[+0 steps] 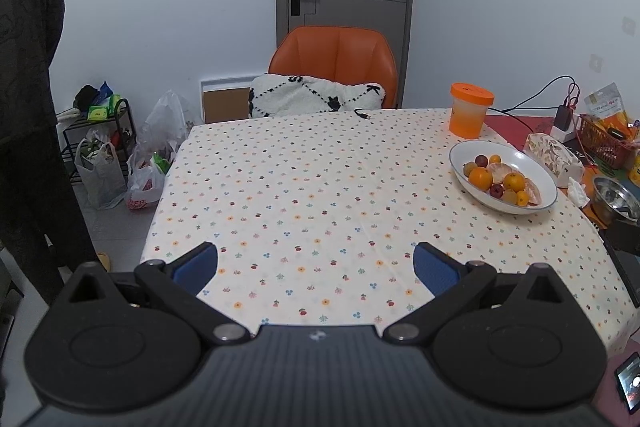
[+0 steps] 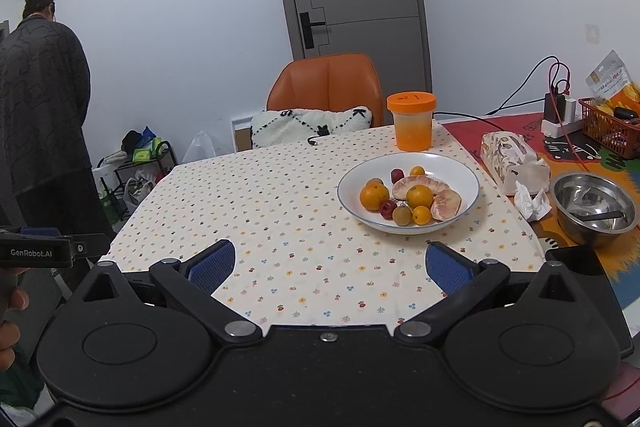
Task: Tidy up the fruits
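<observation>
An orange leather chair (image 1: 334, 57) holding a white black-patterned cushion (image 1: 316, 99) (fluffy), an orange-lidded plastic jar (image 2: 412, 126), a steel bowl (image 2: 594, 207), and a person in dark clothes (image 2: 44, 99).

Two black handheld grippers, left gripper (image 1: 316, 267) and right gripper (image 2: 330, 267), blue ribbed pads on the fingers (image 2: 212, 265), round silver pivot screws, ribbed dark housing, white "GenRobot.AI" lettering on the left one's side.

Ahead of my right claw (image 2: 329, 265): matt printed cloth tablecloth (image 2: 280, 195), glossy white bowl (image 2: 472, 183); farther right, shiny steel bowl (image 2: 624, 203). My pads (image 2: 448, 271) look rough blue rubber.
</observation>
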